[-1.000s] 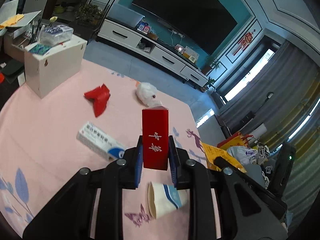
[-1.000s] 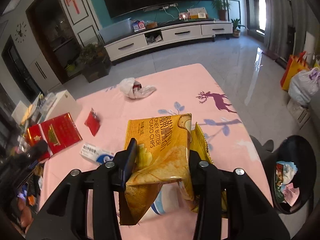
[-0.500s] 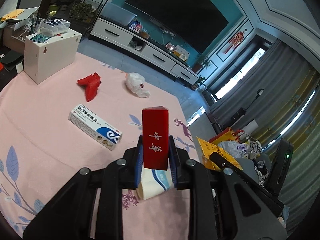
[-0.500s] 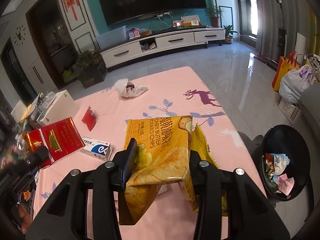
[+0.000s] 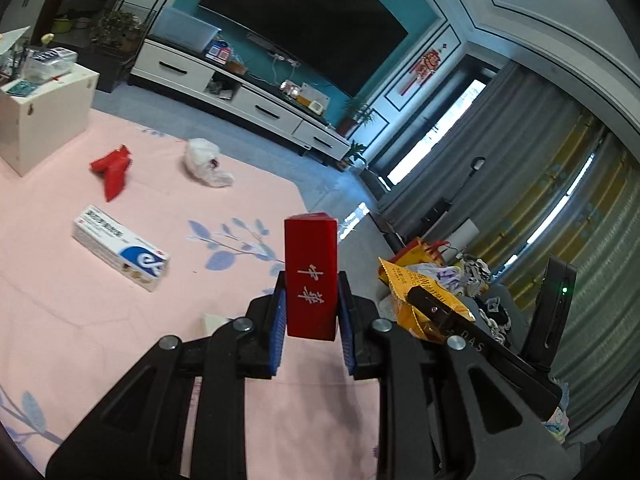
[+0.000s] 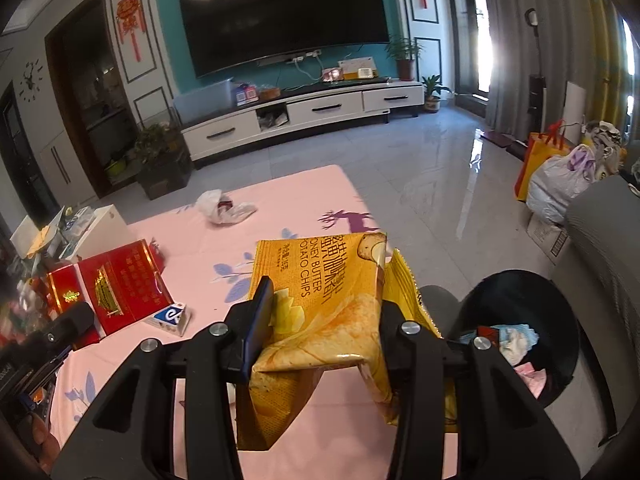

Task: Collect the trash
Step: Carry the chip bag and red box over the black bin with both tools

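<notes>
My left gripper [image 5: 312, 312] is shut on a red cigarette carton [image 5: 311, 276], held upright above the pink table; the carton also shows in the right wrist view [image 6: 120, 284]. My right gripper [image 6: 320, 324] is shut on a yellow potato chips bag [image 6: 320, 312], raised over the table's right edge; the bag also shows in the left wrist view [image 5: 416, 296]. A black trash bin [image 6: 520, 320] with some trash inside stands on the floor to the lower right of the bag.
On the pink tablecloth [image 5: 80, 300] lie a white-blue box [image 5: 120, 248], a red wrapper [image 5: 112, 170], a crumpled white plastic bag [image 5: 204, 158] and a white box with clutter [image 5: 44, 108]. Bags [image 6: 560, 176] sit on the floor right.
Both grippers have risen and pulled back from the table with their loads. The paper cup under the left gripper has dropped out of sight. The bin looms larger in the right view.
</notes>
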